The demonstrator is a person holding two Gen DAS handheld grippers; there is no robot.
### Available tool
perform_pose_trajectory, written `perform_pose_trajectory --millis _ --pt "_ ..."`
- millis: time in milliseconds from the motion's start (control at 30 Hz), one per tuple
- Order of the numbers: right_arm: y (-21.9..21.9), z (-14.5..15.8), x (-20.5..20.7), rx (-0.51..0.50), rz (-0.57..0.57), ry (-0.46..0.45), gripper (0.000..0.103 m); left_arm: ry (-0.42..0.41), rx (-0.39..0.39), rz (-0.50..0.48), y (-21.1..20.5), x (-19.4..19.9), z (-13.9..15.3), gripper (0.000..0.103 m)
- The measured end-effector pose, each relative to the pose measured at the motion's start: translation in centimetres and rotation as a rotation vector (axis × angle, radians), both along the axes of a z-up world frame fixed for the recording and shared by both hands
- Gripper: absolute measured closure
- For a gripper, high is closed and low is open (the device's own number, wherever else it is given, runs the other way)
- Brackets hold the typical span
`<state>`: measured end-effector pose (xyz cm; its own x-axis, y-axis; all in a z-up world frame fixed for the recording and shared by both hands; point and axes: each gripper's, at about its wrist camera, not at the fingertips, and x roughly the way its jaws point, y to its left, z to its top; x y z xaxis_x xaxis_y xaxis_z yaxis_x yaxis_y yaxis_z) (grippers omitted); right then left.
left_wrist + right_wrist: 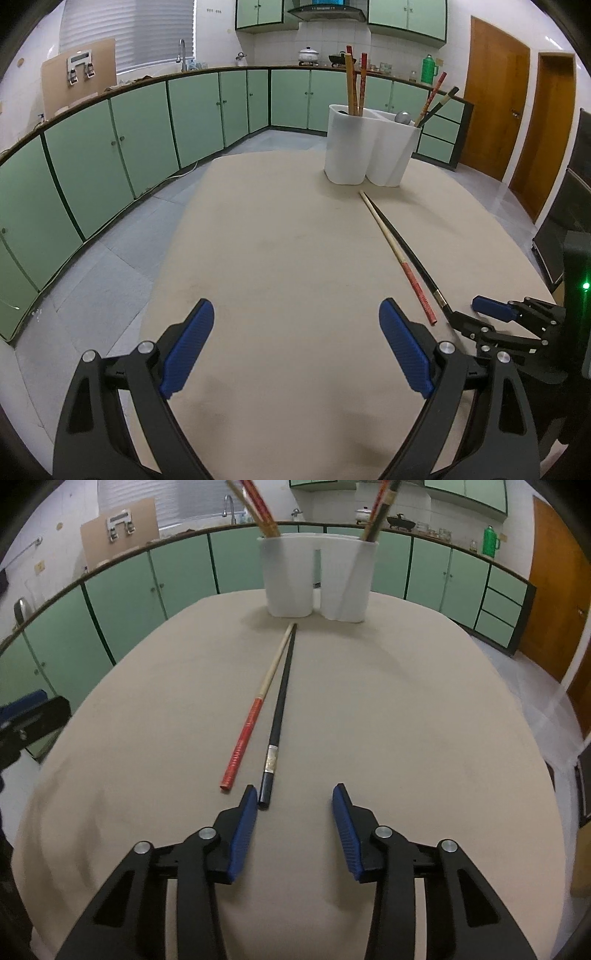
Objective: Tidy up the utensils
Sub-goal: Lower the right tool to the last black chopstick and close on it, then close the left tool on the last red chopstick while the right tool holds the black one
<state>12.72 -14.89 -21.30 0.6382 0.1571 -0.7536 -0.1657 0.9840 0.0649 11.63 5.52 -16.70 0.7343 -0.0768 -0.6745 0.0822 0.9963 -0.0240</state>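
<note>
A beige table (406,709) with rounded corners and a matte, faintly smudged top fills the foreground of a kitchen. Pale green cupboards (147,136) with dark trim curve along the walls under a brown counter; white tiles rise behind, with a blind-covered window, a tap, a pot on a hob and a green flask (428,68). Two orange wooden doors (495,110) stand at the right. The floor is grey tile.

At the table's far end stands a white plastic holder (317,579), smooth, with two rounded compartments. Chopsticks lean upright in each.

Two chopsticks lie on the table in front of the holder, tips touching near it, handles spread slightly toward the camera. The red one (243,738) has a pale wooden shaft and a patterned red handle. The black one (280,709) is slim and glossy with a silver band.

The left gripper (295,332), black with ribbed blue pads, hangs wide open over bare table, holding nothing.

The right gripper (293,805) is partly open; its left pad sits just beside the black chopstick's handle end, with nothing gripped.
</note>
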Motion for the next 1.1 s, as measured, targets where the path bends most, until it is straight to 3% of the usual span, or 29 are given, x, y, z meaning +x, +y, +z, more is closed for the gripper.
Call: perform_pose_trajectory --millis 233,467,733,1100 --pt "0.8 -0.1 -0.2 0.017 0.028 0.001 0.063 0.005 0.004 -0.004 -0.4 -0.2 -0.1 0.015" --pt "1.4 -0.2 0.4 0.024 0.043 0.011 0.096 0.011 0.004 -0.001 -0.6 -0.1 0.0 0.015" --pt "-0.3 -0.2 -0.1 0.065 0.012 0.015 0.097 0.042 -0.017 -0.013 -2.1 0.3 -1.0 0.015" --pt "-6.1 -0.2 -1.7 0.082 -0.107 0.018 0.097 0.105 -0.032 -0.093 -8.7 1.5 -3.7 0.022"
